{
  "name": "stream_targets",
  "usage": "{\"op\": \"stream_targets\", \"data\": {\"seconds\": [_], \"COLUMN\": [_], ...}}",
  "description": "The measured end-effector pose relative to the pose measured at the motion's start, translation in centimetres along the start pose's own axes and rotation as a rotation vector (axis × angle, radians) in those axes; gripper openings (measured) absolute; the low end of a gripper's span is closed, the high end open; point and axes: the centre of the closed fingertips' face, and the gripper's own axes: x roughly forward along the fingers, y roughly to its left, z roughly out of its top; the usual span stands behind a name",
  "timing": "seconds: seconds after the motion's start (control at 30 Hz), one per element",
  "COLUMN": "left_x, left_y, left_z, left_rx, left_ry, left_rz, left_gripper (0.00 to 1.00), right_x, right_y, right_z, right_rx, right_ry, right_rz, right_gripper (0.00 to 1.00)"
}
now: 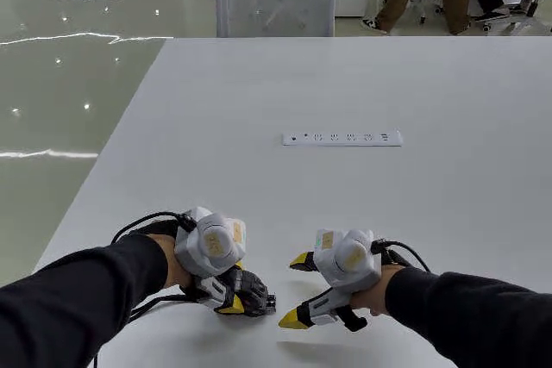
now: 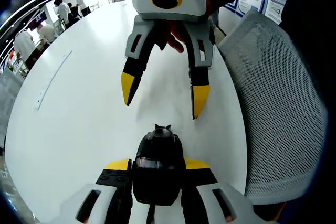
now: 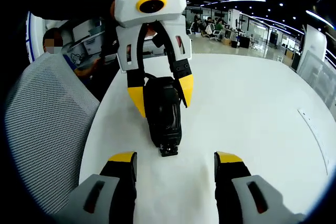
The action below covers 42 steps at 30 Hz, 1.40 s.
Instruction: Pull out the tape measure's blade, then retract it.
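Open office: mesh chair point(image 2: 278, 108), people point(image 2: 63, 10), white workbench point(image 1: 345, 84).

The tape measure point(image 1: 247, 290) is a small black case with a glossy, rounded body. It is clamped between the yellow-tipped jaws of the left gripper point(image 1: 235, 292), low against the white bench point(image 1: 362, 75) near its front edge. It lies lengthwise along the jaws, and its blade mouth points at the right gripper point(image 1: 294, 290), close by but not touching. The blade is wound in, with just the small hook tab point(image 3: 169, 150) sticking out of the case front.
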Motion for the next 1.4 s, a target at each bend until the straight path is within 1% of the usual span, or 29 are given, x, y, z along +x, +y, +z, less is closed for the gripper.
{"op": "stream_targets", "data": {"seconds": [0.1, 0.17, 0.2, 0.27, 0.37, 0.43, 0.5, 0.6, 0.7, 0.73, 0.77, 0.8, 0.87, 1.0, 1.07, 1.27, 1.4], "left_x": [0.0, 0.1, 0.1, 0.1, 0.1, 0.1, 0.2, 0.1, 0.1, 0.2, 0.2, 0.2, 0.2, 0.2, 0.2, 0.2, 0.2], "left_y": [0.0, 0.1, 0.1, 0.1, 0.1, 0.1, 0.1, 0.0, 0.1, 0.1, 0.1, 0.1, 0.1, 0.1, 0.1, 0.1, 0.0], "left_z": [0.1, 0.1, 0.1, 0.0, 0.0, 0.0, 0.0, 0.0, 0.1, 0.0, 0.0, 0.0, 0.0, 0.0, 0.0, -0.1, 0.0], "left_rx": [-0.001, -0.002, -0.004, -0.010, -0.024, -0.029, -0.024, -0.023, -0.024, -0.025, -0.025, -0.026, -0.026, -0.032, -0.038, -0.028, -0.025], "left_ry": [-0.002, 0.003, 0.003, 0.005, 0.000, -0.002, 0.001, 0.000, -0.001, -0.001, -0.001, -0.001, 0.000, -0.004, -0.003, 0.009, 0.030], "left_rz": [0.002, -0.004, -0.007, -0.015, -0.022, -0.023, -0.022, -0.018, -0.016, -0.016, -0.016, -0.016, -0.015, -0.013, -0.012, -0.017, -0.025], "left_gripper": [0.31, 0.31, 0.32, 0.32, 0.32, 0.32, 0.32, 0.32, 0.32, 0.32, 0.32, 0.32, 0.32, 0.32, 0.32, 0.32, 0.32], "right_x": [0.3, 0.6, 0.7, 1.0, 1.6, 2.1, 2.5, 2.8, 3.2, 3.4, 3.5, 3.5, 3.5, 3.4, 3.3, 3.1, 2.5], "right_y": [-0.2, -0.1, -0.1, 0.2, 0.8, 0.8, 0.9, 0.9, 1.3, 1.5, 1.3, 1.3, 1.2, 1.3, 1.2, 1.4, 1.2], "right_z": [-0.1, -0.3, -0.4, -0.2, 0.1, -0.2, -0.2, -0.3, -0.7, -0.7, -0.6, -0.7, -0.8, -0.8, -0.8, -0.9, -1.6], "right_rx": [0.000, 0.001, 0.000, -0.009, -0.039, -0.096, -0.095, -0.100, -0.134, -0.140, -0.149, -0.154, -0.132, -0.139, -0.110, -0.115, -0.127], "right_ry": [0.010, 0.021, 0.022, 0.026, 0.027, 0.062, 0.064, 0.074, 0.104, 0.106, 0.107, 0.115, 0.111, 0.114, 0.114, 0.124, 0.142], "right_rz": [0.005, 0.016, 0.019, 0.022, 0.043, 0.033, 0.033, 0.039, 0.068, 0.074, 0.062, 0.067, 0.072, 0.073, 0.077, 0.084, 0.085], "right_gripper": [0.49, 0.46, 0.42, 0.39, 0.35, 0.29, 0.22, 0.19, 0.15, 0.13, 0.13, 0.13, 0.13, 0.11, 0.11, 0.10, 0.10]}}
